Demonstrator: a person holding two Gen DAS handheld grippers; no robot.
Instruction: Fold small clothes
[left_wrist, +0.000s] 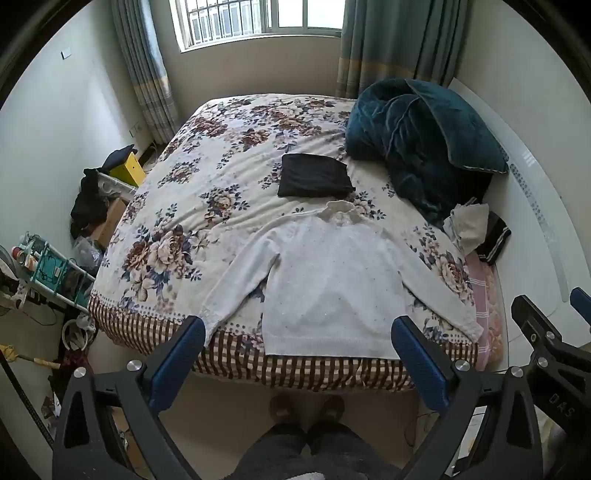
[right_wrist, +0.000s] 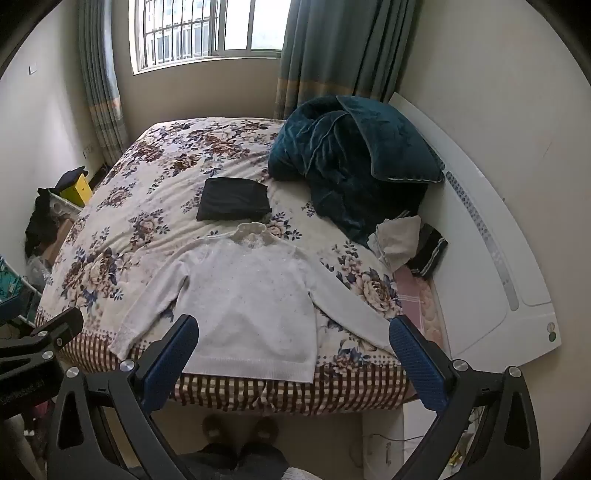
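Left gripper (left_wrist: 297, 354): jaws stood wide, holding nothing, raised off the bed's near edge.
Left sleeve (left_wrist: 236, 284): lay spread outward on the bedspread (left_wrist: 192, 177); probably best pinched near the cuff and carried flat across the chest.
Sweater (left_wrist: 328, 280): lay flat, front up, hem at the near edge, collar toward the folded black garment (left_wrist: 314, 175).
Right sleeve (right_wrist: 354, 314): spread likewise, wanting the same inward fold.
Right gripper (right_wrist: 293, 350): jaws wide, empty, above the hem.
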